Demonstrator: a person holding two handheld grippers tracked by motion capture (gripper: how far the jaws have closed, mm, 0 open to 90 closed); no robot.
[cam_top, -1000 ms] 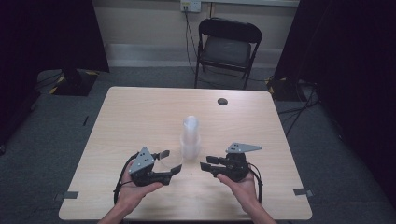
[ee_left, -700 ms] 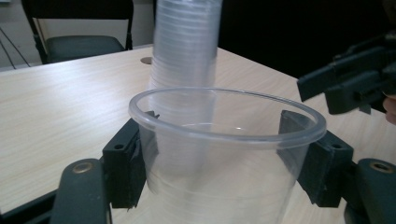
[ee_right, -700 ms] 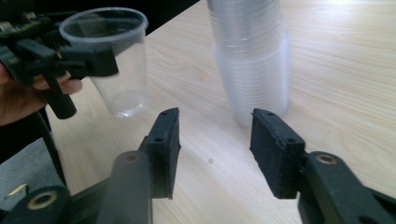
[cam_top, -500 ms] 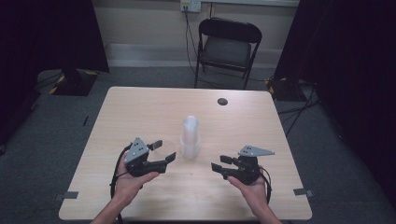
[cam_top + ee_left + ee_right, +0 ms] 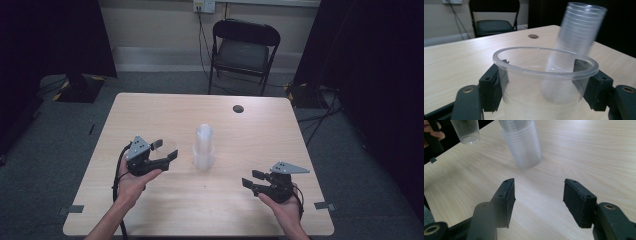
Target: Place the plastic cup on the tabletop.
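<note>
Left gripper (image 5: pixel 167 150) now pinching single clear cup (image 5: pixel 544 82) between both pads, holding it left of cup stack (image 5: pixel 204 146), having drifted away from stack since 1.0 s ago. Right gripper (image 5: pixel 252 179) pulling back toward near right table (image 5: pixel 150 110) edge, jaws spread, nothing between. Stack standing upright mid-table, unchanged

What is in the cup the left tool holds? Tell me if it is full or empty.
Empty. The clear cup between the left tool's jaws shows the table and cup stack straight through its walls, with no liquid line.
</note>
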